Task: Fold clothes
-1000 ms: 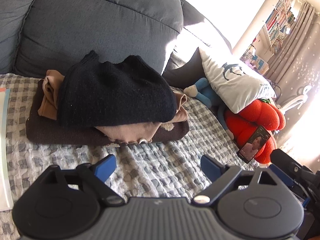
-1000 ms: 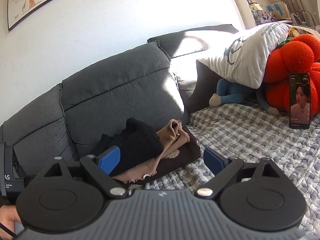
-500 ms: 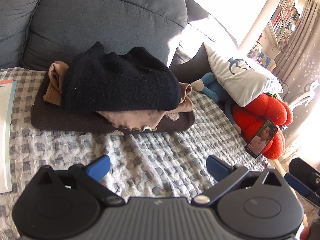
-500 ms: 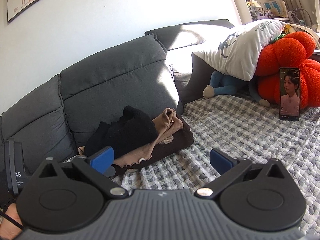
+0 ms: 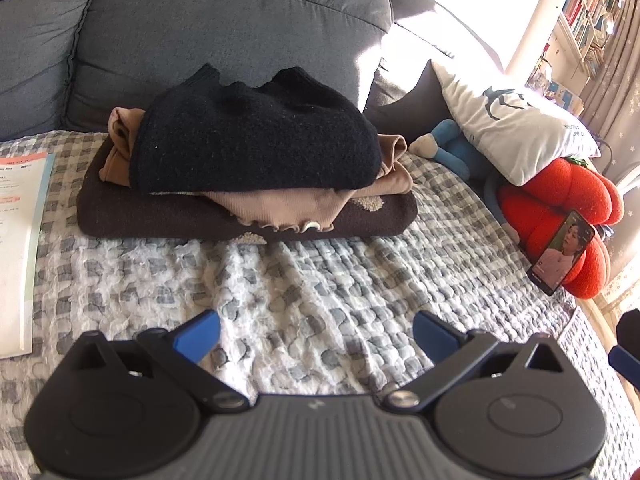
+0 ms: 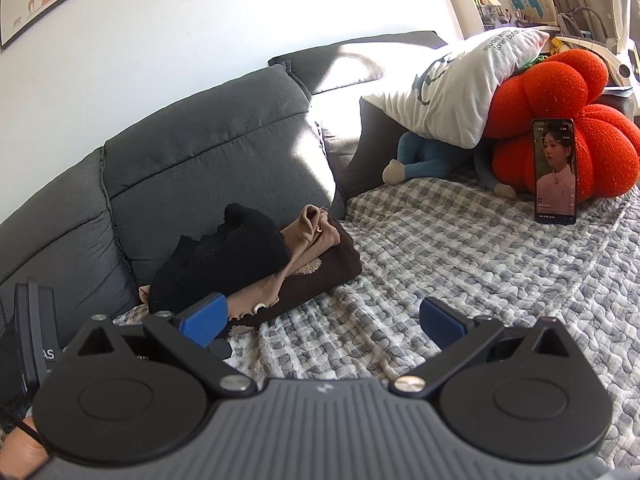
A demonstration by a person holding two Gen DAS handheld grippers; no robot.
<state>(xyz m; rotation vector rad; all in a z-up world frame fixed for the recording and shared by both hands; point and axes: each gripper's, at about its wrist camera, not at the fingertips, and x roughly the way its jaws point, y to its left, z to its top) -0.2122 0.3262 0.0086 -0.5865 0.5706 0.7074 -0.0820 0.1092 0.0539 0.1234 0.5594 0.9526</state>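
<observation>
1. Black knit sweater (image 5: 256,140) tops the folded stack, centre frame, over a tan top (image 5: 288,204) and a dark brown garment (image 5: 120,212), against the grey sofa back (image 5: 224,32).
2. Left gripper (image 5: 316,334) hangs over the checked blanket (image 5: 320,280), its jaws having just spread wide, nothing between them.
3. Right gripper (image 6: 324,318) likewise: jaws just opened, empty, stack at centre-left.

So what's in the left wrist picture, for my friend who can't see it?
A stack of folded clothes, black sweater on top, sits on a checked blanket against a grey sofa. The left gripper hovers in front, jaws wide open and empty.
</observation>
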